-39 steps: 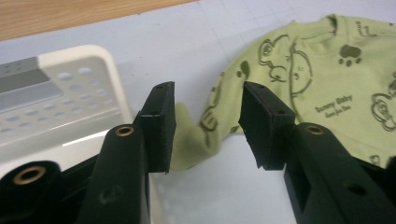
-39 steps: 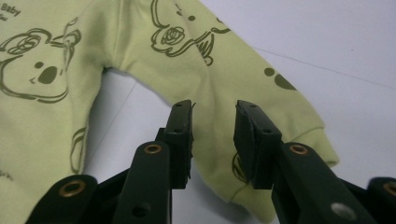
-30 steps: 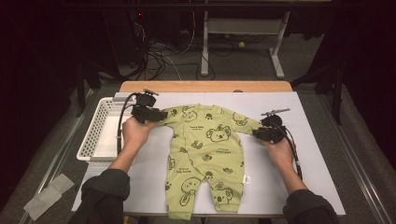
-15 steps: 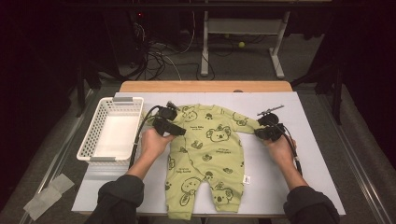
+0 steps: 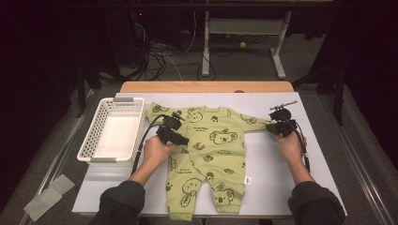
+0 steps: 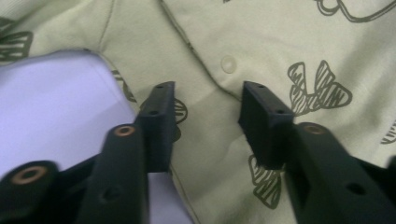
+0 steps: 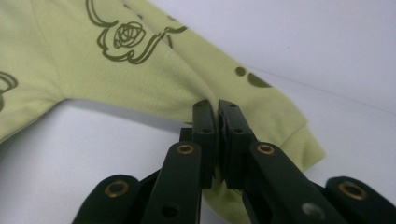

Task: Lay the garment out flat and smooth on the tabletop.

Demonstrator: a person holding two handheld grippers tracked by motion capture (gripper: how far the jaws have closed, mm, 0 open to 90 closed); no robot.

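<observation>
Dark floor and tangled cables lay beyond the pale grey surface (image 5: 277,168), where a light green baby romper with koala prints (image 5: 213,150) lay spread flat across the middle, legs toward the near edge. The right claw (image 5: 271,126) was clamped on the cuff end of one sleeve, near the surface's right edge. The left claw (image 5: 180,139) hovered over the romper's other side with its jaws apart, having just been closing, cloth beneath them ungripped. A white plastic basket (image 5: 112,104) stood by the left edge.
</observation>
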